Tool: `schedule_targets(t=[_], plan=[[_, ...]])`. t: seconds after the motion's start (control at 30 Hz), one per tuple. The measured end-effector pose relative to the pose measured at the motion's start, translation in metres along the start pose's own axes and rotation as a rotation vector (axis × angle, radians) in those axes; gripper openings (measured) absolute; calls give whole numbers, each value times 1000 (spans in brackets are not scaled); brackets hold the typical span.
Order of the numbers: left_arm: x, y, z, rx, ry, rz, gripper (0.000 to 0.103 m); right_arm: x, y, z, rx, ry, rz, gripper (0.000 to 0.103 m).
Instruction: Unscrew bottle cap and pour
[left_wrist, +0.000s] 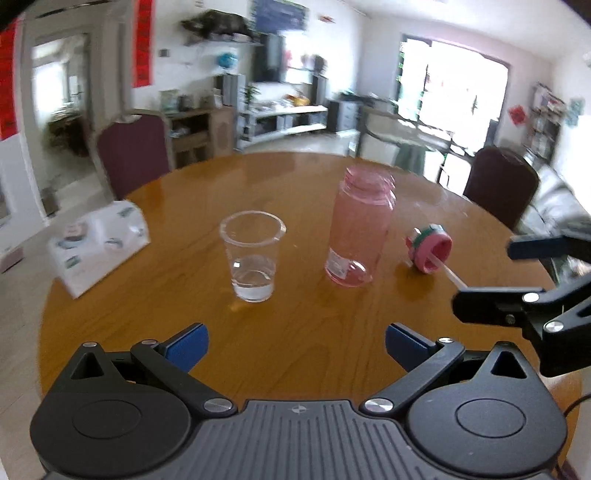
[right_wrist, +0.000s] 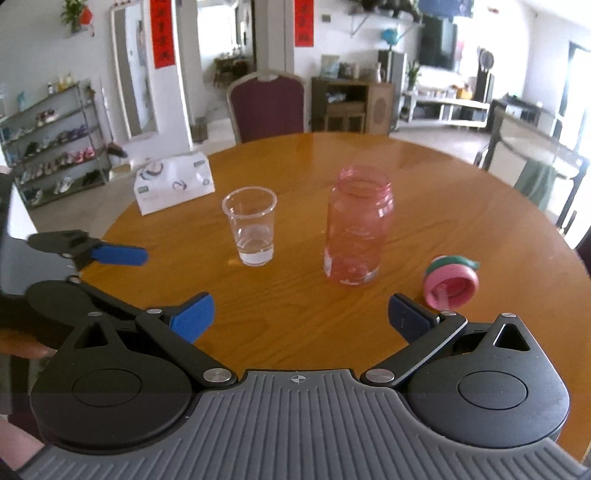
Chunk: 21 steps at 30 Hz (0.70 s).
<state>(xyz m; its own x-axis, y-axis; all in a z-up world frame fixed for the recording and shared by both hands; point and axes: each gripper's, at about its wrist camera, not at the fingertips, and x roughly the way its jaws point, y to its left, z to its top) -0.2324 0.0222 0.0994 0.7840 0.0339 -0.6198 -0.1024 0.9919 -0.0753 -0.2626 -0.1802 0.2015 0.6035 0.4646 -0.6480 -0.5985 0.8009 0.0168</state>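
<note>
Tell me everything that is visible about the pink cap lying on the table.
The pink cap is off the bottle and lies on its side on the wooden table, with its open underside facing the cameras. It looks like plastic, with a green ring around its top part. A pale straw sticks out from its inside. It lies to the right of the pink bottle, apart from it. No tongs touch it.

Round wood table w/ cup, uncapped pink bottle, cap, tissue pack.
</note>
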Motion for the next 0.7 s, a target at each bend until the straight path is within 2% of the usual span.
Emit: schedule_targets(t=[0.17, 0.27, 0.7], plan=[[-11, 1, 2, -55, 5, 36, 102, -12, -8, -6, 68, 18, 15, 103], [-14, 6, 6, -73, -12, 8, 103, -15, -7, -6, 97, 22, 18, 103], [-9, -3, 12, 33, 24, 11, 103, -24, 13, -1, 81, -20, -31, 103]])
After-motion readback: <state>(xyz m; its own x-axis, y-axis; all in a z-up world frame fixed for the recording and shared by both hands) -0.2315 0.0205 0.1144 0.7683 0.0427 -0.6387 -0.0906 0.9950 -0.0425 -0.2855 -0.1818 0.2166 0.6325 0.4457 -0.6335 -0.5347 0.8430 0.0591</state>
